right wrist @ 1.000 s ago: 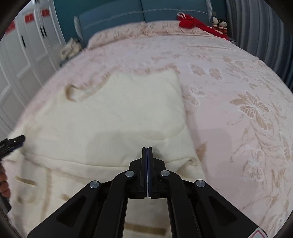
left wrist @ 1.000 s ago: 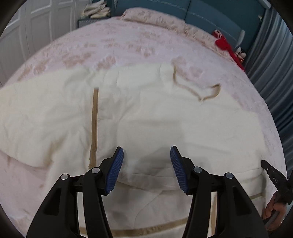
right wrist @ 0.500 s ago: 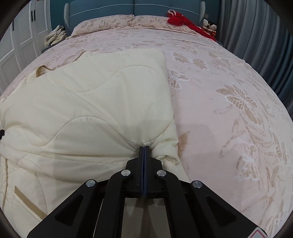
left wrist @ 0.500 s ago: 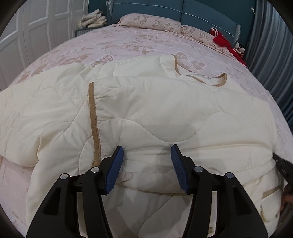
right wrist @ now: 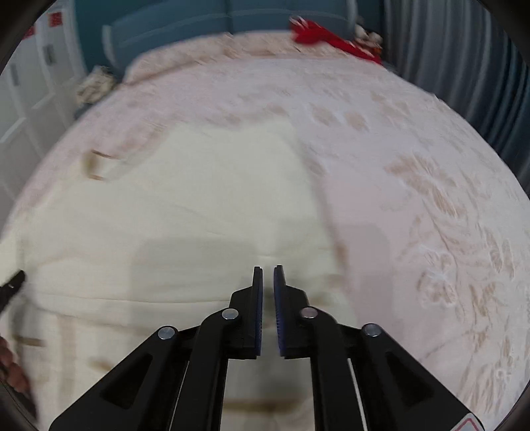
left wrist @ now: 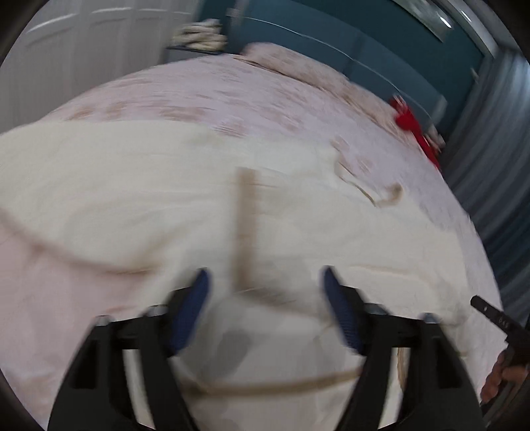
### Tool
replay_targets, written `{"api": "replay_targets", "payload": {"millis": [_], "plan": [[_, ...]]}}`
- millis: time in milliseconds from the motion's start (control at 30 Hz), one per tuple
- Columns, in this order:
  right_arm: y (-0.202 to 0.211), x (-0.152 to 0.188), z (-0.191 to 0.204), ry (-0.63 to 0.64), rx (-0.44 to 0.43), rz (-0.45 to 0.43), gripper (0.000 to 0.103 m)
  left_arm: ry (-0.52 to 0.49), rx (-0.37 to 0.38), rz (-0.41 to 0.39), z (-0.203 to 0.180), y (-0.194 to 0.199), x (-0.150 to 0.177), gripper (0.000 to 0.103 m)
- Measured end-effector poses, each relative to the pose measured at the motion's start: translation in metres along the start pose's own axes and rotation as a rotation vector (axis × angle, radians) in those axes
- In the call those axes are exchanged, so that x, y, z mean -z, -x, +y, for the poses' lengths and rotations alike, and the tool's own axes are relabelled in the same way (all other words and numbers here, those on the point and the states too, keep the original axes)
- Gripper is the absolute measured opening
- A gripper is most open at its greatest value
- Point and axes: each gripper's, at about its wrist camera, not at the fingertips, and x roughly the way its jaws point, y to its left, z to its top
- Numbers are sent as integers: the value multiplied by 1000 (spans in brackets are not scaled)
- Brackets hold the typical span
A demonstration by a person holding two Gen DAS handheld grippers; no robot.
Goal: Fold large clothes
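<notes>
A cream quilted coat with tan trim (left wrist: 185, 199) lies spread on the bed, and both views are motion-blurred. My left gripper (left wrist: 265, 291) hangs open just above it, beside a tan zipper strip (left wrist: 243, 228). In the right wrist view the same coat (right wrist: 205, 205) fills the left half. My right gripper (right wrist: 267, 281) stands slightly open over the coat's right edge, with nothing between its blue pads. The tan neck loop (left wrist: 381, 195) lies toward the far right of the coat.
The pink flowered bedspread (right wrist: 414, 185) extends right and beyond the coat. A red garment (right wrist: 324, 34) lies by the teal headboard (right wrist: 185, 26). White wardrobe doors (left wrist: 82, 53) stand at left, grey curtains (left wrist: 490, 159) at right. The other gripper and a hand (left wrist: 503, 371) show at the edge.
My right gripper has let go of the coat's edge and parted slightly. Both grippers have lifted and pulled back from the coat, and the left view has swung rightward.
</notes>
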Motion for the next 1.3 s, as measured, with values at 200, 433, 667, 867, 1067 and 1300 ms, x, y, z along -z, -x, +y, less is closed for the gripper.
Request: {"api": "replay_targets", "payload": {"millis": [200,433,667,867,1067,1300], "plan": [[28,8,143,151,-257,9,9,267,-48,-26,121,61,-12,87],[-1,31,271,237,-361,93,9,431,-217,-82,242,88,-41,87],[-38,46,303,249,-304,145,10,614,-202,-117,322,70,-64,86],[-25,43,313,305,-277,110,12,562,-172,-101,323,54,-72,42],[-22,46,354,338,-389,135,12,524,-154,-100,314,59,-84,9],[-47,63,359,331,-378,163,9,344,-47,-256,247,116,-145,4]]}}
